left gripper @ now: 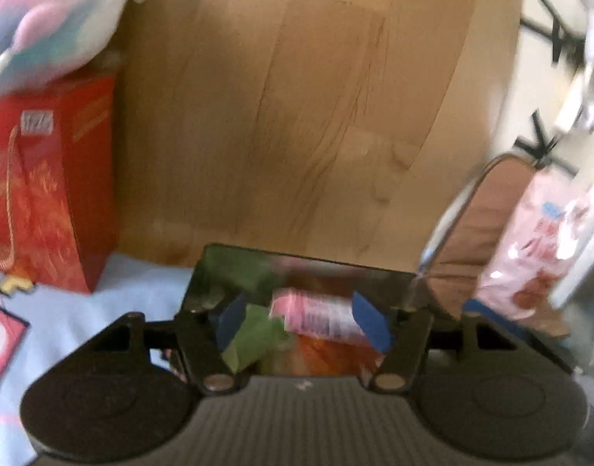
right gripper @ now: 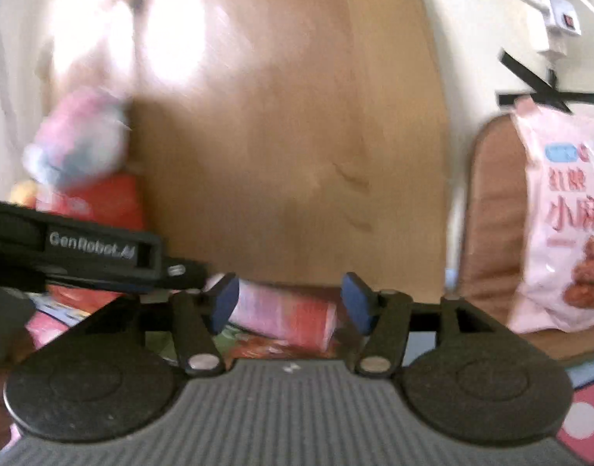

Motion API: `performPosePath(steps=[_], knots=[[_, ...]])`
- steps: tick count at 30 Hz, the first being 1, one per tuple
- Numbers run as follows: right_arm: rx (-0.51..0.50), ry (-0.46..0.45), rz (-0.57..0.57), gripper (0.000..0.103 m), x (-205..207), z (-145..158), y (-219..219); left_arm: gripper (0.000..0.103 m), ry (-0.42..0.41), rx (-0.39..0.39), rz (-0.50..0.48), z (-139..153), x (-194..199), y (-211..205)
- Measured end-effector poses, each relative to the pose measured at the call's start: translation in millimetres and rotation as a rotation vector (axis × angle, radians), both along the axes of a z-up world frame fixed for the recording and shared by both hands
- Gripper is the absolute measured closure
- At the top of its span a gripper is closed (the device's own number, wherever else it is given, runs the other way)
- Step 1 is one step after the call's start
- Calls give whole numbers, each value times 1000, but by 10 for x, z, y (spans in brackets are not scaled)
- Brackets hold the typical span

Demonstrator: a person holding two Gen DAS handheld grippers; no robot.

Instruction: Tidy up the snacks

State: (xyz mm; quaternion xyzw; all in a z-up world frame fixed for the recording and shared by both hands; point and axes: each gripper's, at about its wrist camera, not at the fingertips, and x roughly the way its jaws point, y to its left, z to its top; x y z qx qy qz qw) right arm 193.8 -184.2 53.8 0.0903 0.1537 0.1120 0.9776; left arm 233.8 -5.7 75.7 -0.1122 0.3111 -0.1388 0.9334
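Note:
My left gripper [left gripper: 302, 320] is open over a clear box [left gripper: 297, 268] of snacks. Between its blue pads lie a pink snack pack [left gripper: 316, 312], a green pack [left gripper: 258, 336] and an orange pack [left gripper: 331, 353]; I cannot tell whether the pads touch any. My right gripper [right gripper: 291, 303] is open around a pink and red snack pack [right gripper: 285, 316] without visibly pressing it. The left gripper's black body [right gripper: 83, 248] crosses the right wrist view at left. A large pink snack bag [right gripper: 565, 225] leans on a brown cushion [right gripper: 491, 213] at right; it also shows in the left wrist view [left gripper: 533, 240].
A red gift box [left gripper: 52, 178] stands at left with a pastel plush toy [left gripper: 48, 19] on top. A wooden panel [left gripper: 297, 116] rises behind. A light blue cloth [left gripper: 102, 303] covers the surface. A pink card [right gripper: 580, 423] lies at the lower right.

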Motion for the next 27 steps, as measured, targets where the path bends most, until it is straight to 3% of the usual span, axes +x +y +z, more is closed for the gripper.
performPosePath(steps=[3,8,12,15,24,27], knots=[[79,2,51,42,-247,3,-146,42,-33,-32,18,-13,-292,249],[201,85,175,42,-686,-95,-149,42,4,-83,49,-148,-778,665],[142,124,310,42,-1032,-175,142,42,57,-85,80,-328,-1153,859],[32,132,385,42,-1149,-197,436,42,80,-96,97,-414,-1393,965],[-54,180,444,43,-1254,-189,798,42,101,-133,127,-471,-1730,1216],[-33,262,468,58,-1327,-326,706,42,88,-124,88,-461,-1727,1143]])
